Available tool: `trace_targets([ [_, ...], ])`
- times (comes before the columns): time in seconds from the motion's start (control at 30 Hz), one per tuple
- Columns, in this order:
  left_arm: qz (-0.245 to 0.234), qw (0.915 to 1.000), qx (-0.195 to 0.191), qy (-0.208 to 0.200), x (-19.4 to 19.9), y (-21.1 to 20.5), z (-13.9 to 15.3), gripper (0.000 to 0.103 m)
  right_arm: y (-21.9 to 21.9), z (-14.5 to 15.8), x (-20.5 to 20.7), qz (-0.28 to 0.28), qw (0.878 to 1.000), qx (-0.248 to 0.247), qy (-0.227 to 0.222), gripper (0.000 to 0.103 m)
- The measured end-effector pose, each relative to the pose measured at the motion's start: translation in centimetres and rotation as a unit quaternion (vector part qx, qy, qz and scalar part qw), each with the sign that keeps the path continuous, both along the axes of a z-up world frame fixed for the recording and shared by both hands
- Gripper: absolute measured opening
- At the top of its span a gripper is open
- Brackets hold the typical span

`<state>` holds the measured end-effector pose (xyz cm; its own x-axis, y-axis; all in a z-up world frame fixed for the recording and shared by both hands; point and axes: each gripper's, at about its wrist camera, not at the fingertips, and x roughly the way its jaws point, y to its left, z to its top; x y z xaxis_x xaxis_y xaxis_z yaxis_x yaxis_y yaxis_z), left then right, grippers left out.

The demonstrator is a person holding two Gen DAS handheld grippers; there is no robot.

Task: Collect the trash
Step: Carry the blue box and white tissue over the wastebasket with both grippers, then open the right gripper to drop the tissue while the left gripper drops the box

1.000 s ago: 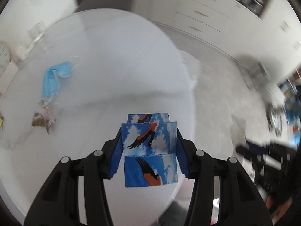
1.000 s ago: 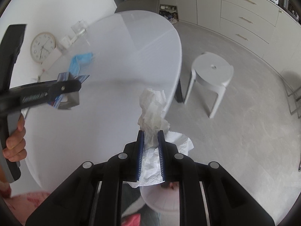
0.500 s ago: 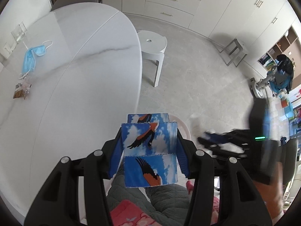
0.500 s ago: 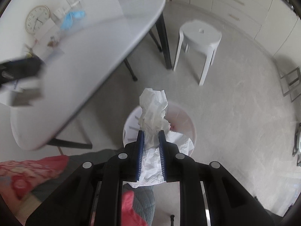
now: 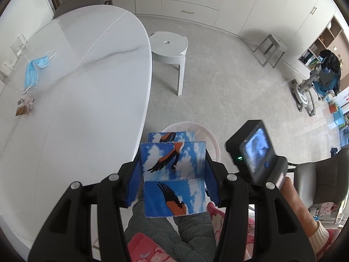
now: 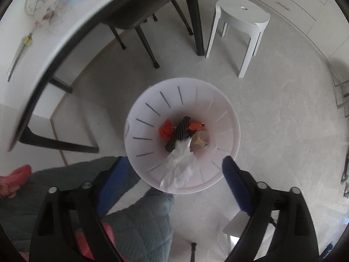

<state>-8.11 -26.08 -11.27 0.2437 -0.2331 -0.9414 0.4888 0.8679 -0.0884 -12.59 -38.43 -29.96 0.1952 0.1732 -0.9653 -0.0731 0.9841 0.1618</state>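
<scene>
Above the bin (image 6: 139, 135), right hand-held gripper (image 6: 174, 170) gapes downward.

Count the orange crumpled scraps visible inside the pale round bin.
2: one orange crumpled scrap lies left of the dark wrapper, the other right of it, in the pale round bin. More may be hidden underneath.

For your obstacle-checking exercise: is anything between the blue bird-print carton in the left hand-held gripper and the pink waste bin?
Nothing visible. The carton, clamped in the left hand-held gripper, hangs beside the table edge, with the bin's rim showing just beyond it and its mouth open.
</scene>
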Motion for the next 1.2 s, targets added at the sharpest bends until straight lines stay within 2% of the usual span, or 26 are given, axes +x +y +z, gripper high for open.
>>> trace_targets([
  [0.07, -0.001, 1.0000, 0.002, 0.001, 0.2, -0.1, -0.3, 0.049, -0.7, 1.1, -0.3, -0.012, 1.000, -0.001, -0.009, 0.096],
  [0.2, -0.019, 0.9998, 0.009, 0.004, 0.1, -1.0, -1.0, 0.049, -3.0, 3.9, -0.5, -0.038, 0.999, -0.017, -0.029, 0.097],
  [0.3, -0.047, 0.9985, 0.029, 0.009, 0.2, -2.2, -2.4, 0.049, -5.3, 5.8, -0.9, -0.072, 0.996, -0.034, -0.037, 0.099],
  [0.43, -0.092, 0.9941, 0.048, 0.032, -0.1, -4.2, -4.9, 0.049, -8.3, 7.7, -1.7, -0.122, 0.991, -0.032, -0.046, 0.099],
  [0.63, -0.161, 0.9820, 0.074, 0.066, -1.1, -7.8, -9.4, 0.049, -10.5, 8.7, -2.9, -0.152, 0.986, -0.041, -0.052, 0.100],
  [0.77, -0.179, 0.9757, 0.088, 0.091, -1.1, -9.3, -12.7, 0.049, -10.9, 8.6, -3.6, -0.163, 0.985, -0.039, -0.049, 0.100],
  [0.9, -0.191, 0.9721, 0.097, 0.096, -1.6, -10.1, -14.3, 0.050, -10.6, 8.1, -4.0, -0.162, 0.985, -0.042, -0.041, 0.100],
  [0.93, -0.193, 0.9714, 0.098, 0.097, -1.8, -10.1, -14.4, 0.053, -10.6, 8.1, -4.1, -0.162, 0.985, -0.042, -0.040, 0.100],
  [1.03, -0.201, 0.9705, 0.107, 0.079, -2.5, -10.2, -13.8, 0.079, -10.5, 8.3, -4.3, -0.164, 0.985, -0.040, -0.042, 0.100],
  [1.1, -0.205, 0.9716, 0.101, 0.061, -2.9, -10.2, -12.8, 0.083, -10.7, 8.4, -4.3, -0.164, 0.985, -0.039, -0.043, 0.100],
  [1.13, -0.205, 0.9717, 0.102, 0.058, -3.0, -10.3, -12.5, 0.090, -10.7, 8.5, -4.2, -0.164, 0.985, -0.040, -0.044, 0.100],
  [1.2, -0.196, 0.9743, 0.103, 0.042, -3.0, -10.0, -11.7, 0.093, -10.7, 8.6, -4.2, -0.164, 0.984, -0.042, -0.048, 0.100],
])
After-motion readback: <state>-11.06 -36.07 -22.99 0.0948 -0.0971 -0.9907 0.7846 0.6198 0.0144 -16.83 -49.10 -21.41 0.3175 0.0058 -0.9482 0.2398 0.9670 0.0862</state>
